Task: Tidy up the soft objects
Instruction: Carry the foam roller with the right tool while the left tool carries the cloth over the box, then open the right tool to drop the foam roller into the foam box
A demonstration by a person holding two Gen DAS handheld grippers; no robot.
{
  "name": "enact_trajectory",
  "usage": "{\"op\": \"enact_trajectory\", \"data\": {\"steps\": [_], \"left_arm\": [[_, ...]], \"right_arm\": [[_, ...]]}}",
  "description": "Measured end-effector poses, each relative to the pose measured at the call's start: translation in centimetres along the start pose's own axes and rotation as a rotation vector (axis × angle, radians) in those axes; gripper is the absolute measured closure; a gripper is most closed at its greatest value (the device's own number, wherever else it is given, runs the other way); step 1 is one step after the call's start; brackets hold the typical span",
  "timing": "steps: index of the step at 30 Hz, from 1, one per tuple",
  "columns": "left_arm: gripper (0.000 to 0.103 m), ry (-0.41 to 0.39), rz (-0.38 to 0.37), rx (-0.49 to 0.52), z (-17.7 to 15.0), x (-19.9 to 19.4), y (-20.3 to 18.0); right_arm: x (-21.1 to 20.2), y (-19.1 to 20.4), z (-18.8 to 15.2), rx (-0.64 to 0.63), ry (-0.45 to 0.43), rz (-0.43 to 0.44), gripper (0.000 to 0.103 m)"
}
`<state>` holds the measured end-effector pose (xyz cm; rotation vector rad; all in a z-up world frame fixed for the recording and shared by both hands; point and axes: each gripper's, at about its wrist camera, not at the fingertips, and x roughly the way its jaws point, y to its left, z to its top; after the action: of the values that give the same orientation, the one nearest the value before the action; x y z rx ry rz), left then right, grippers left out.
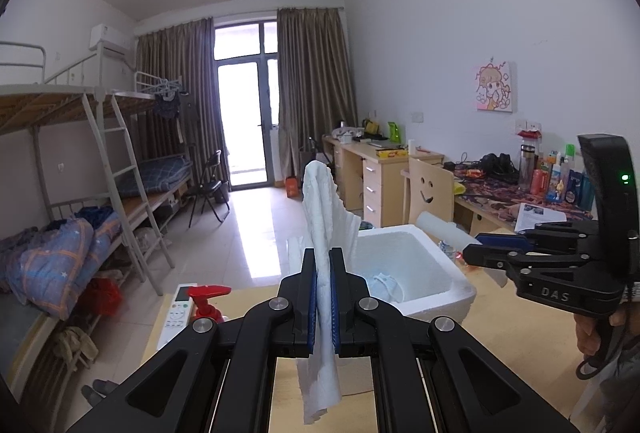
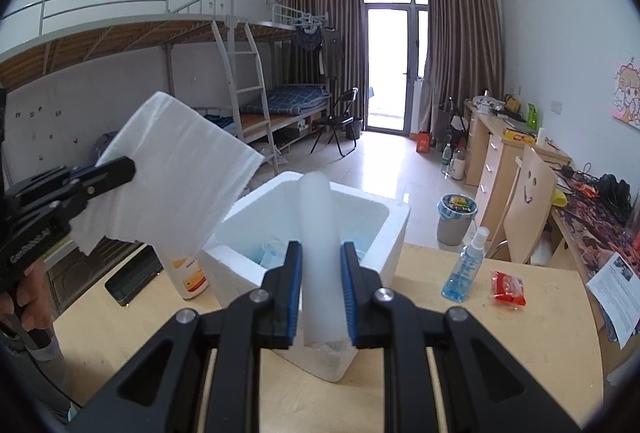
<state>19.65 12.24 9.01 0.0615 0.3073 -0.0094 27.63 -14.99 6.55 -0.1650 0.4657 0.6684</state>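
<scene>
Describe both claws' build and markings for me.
Both claws, left and right, are black linkages with silver pivot bolts and blue ribbed finger pads. The right claw's body reads DAS and shows a green light; the left's carries white lettering. Bare hands grip the handles.

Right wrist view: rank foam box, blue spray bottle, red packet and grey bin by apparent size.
1. foam box
2. grey bin and blue spray bottle look alike; the bin stands farther off, so unranked
3. red packet
</scene>
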Motion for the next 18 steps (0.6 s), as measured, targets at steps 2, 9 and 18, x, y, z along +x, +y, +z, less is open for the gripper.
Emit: {"op": "enact_trajectory", "data": {"steps": [2,9,18], "left_arm": [[0.097,0.002,0.009,-0.004,0.0,-0.1,0.1],[0.097,0.004,0.043,-0.015,-0.2,-0.8,0.7],[0.097,0.015,0.079,-0.024,-0.6,-1.4,1.0]], "right_arm": [[0.6,0.0,0.2,0.000,0.007,0.006,0.080],[2.2,0.7,0.8,-0.023,0.025,0.037,0.080],[4.7,0.8,1.5,-0.011,0.055,0.057,0.080]]}}
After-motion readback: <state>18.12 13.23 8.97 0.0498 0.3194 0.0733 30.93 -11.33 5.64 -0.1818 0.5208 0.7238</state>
